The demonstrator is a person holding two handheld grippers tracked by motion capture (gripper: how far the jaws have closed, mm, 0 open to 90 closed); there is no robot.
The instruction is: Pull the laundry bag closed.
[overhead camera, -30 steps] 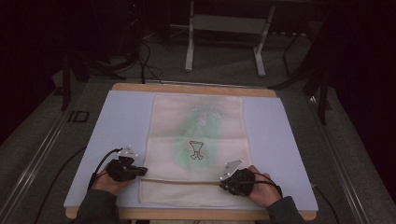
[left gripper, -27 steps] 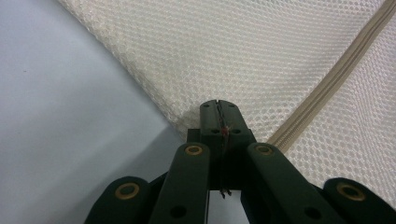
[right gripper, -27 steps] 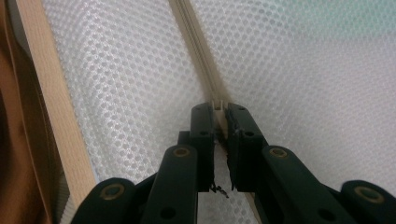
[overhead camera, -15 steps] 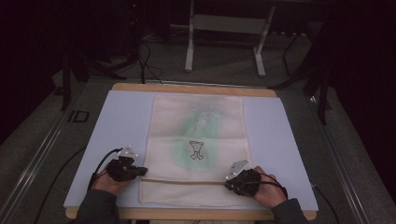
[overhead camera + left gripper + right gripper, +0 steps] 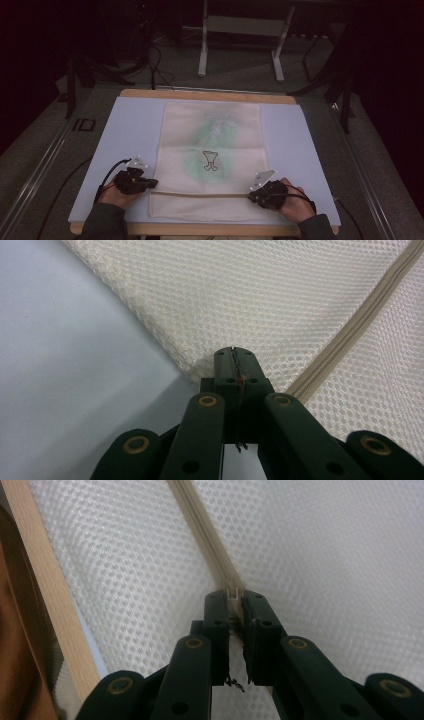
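A cream mesh bag [image 5: 210, 130] with a green garment and a small printed logo inside lies flat on the pale blue tabletop [image 5: 125, 135]. A beige zipper [image 5: 200, 195] runs across the bag near its front end. My left gripper [image 5: 152, 183] is shut on the bag's left edge by the zipper's end; the left gripper view shows the jaws pressed together on the mesh [image 5: 233, 352]. My right gripper [image 5: 252, 195] is at the zipper's right end, and in the right gripper view its jaws [image 5: 234, 597] pinch the zipper pull [image 5: 233, 591].
The table's wooden front edge [image 5: 45, 580] lies close behind my right gripper. Beyond the table's far edge stand a metal frame [image 5: 240, 45] and dark cables on the floor. Bare blue tabletop flanks the bag on both sides.
My right gripper has slid to the right along the zipper line. The left gripper and the bag have stayed in place.
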